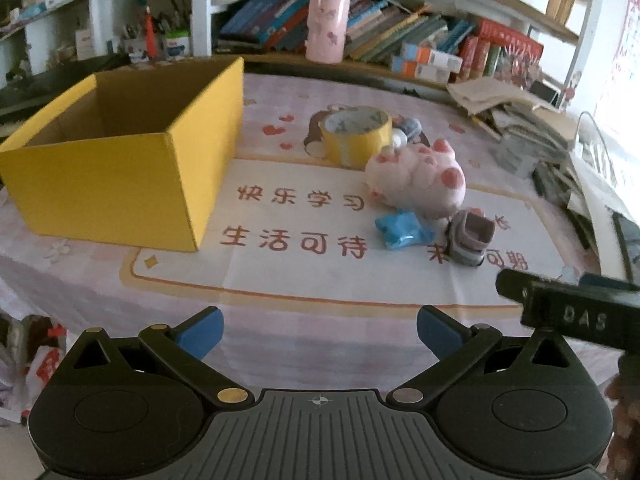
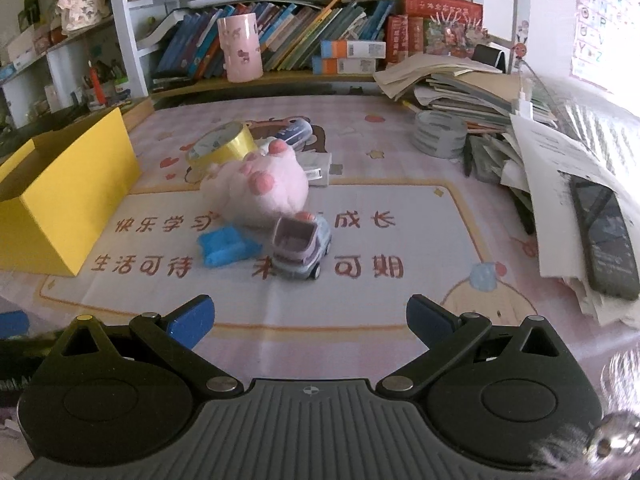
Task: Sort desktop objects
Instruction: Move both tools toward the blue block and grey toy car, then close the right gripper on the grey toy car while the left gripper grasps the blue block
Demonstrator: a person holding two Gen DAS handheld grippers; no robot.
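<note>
Fuzzy pink plush pig looks soft cloth; shiny yellow tape roll gleams; matt yellow cardboard box; crinkly glossy blue plastic packet; smooth lilac plastic toy truck.

Crowded bookshelf behind the pink desk mat.

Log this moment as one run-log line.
phase: pre-grasp | left gripper: open, empty | right gripper: open, empty | yellow box: open | on mat: pink plush, toy truck, blue packet, tape roll
</note>
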